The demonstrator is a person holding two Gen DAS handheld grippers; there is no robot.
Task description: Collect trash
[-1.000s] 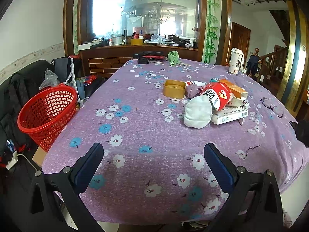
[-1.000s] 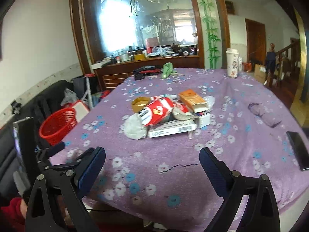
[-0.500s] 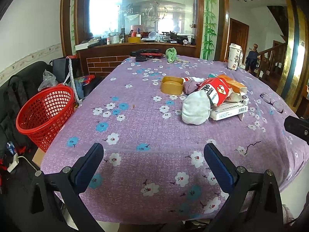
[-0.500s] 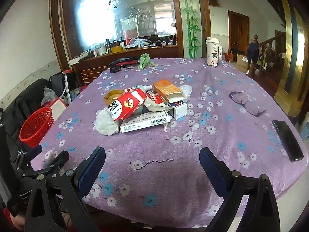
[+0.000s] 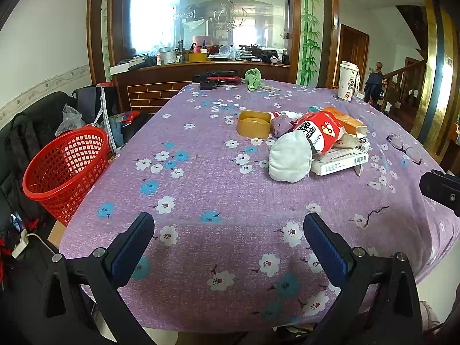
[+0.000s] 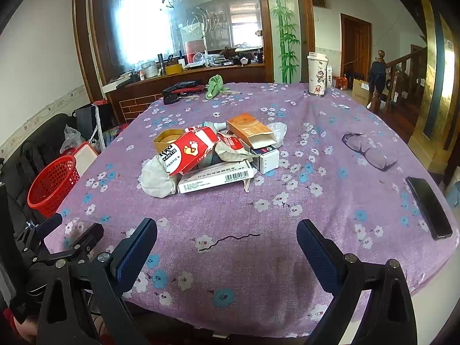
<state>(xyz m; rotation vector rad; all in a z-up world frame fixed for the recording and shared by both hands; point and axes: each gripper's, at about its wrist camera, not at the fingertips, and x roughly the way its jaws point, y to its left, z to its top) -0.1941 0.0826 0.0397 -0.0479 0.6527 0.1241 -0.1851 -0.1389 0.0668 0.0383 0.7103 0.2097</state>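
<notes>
While both of my grippers hang over the near edge of the table (image 5: 201,189), nothing is in either one. My left gripper (image 5: 228,244) has its jaws spread wide, and so does my right gripper (image 6: 227,247). Only the purple flower cloth shows between the fingers.

The trash pile (image 6: 212,155) sits near the middle of the table, well ahead of both grippers. From my right gripper it is straight ahead and a little to the left. From my left gripper it is ahead and off to the right. A red packet (image 6: 187,151) lies on top of a white crumpled wad (image 5: 290,158) and a long white box (image 6: 215,179). An orange box (image 6: 250,129) leans at the back, and a small gold tub (image 5: 254,123) sits just beside the pile.

A red basket (image 5: 67,169) stands on the floor by the left side of the table, well apart from the trash.
</notes>
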